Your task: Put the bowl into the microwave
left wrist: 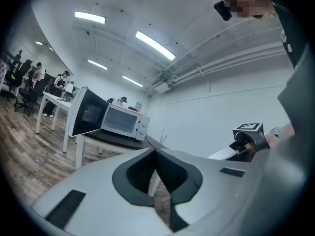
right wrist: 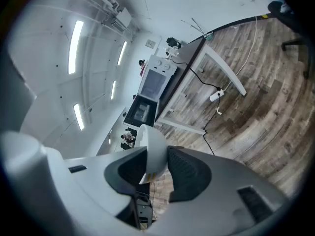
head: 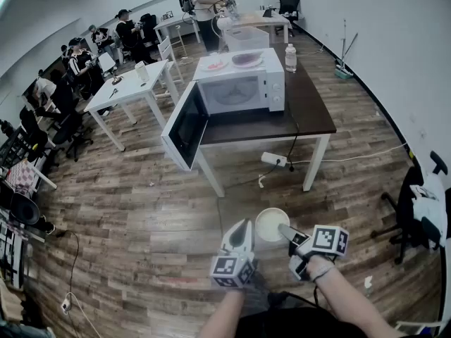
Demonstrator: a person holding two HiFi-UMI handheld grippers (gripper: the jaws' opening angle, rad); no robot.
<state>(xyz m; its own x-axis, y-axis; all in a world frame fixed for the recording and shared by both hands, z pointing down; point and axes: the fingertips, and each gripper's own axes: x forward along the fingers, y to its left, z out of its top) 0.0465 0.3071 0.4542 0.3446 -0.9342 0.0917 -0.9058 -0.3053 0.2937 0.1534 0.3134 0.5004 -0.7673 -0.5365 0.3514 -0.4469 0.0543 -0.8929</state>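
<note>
Bowl (head: 270, 222), rim clamped in right gripper (head: 287, 232), hung near over floor, well short of far microwave (head: 236, 90), door (head: 184, 124) already open. Left gripper (head: 242, 225) clenched, empty. Approach & placing left.

I see both tools in pale grey plastic shells, tapering to the tip: left tool (head: 244, 225), right tool (head: 285, 229). Each carries a white cube w/ black square markers: left cube (head: 232, 270), right cube (head: 330, 239). Pads (left wrist: 173, 171) are dark & ribbed, set in a dark surround. Dark rect. slots (left wrist: 66, 209) sit on the shell either side. There's a dark strap (head: 318, 272) round the right wrist, and a dark top (head: 303, 324).
</note>
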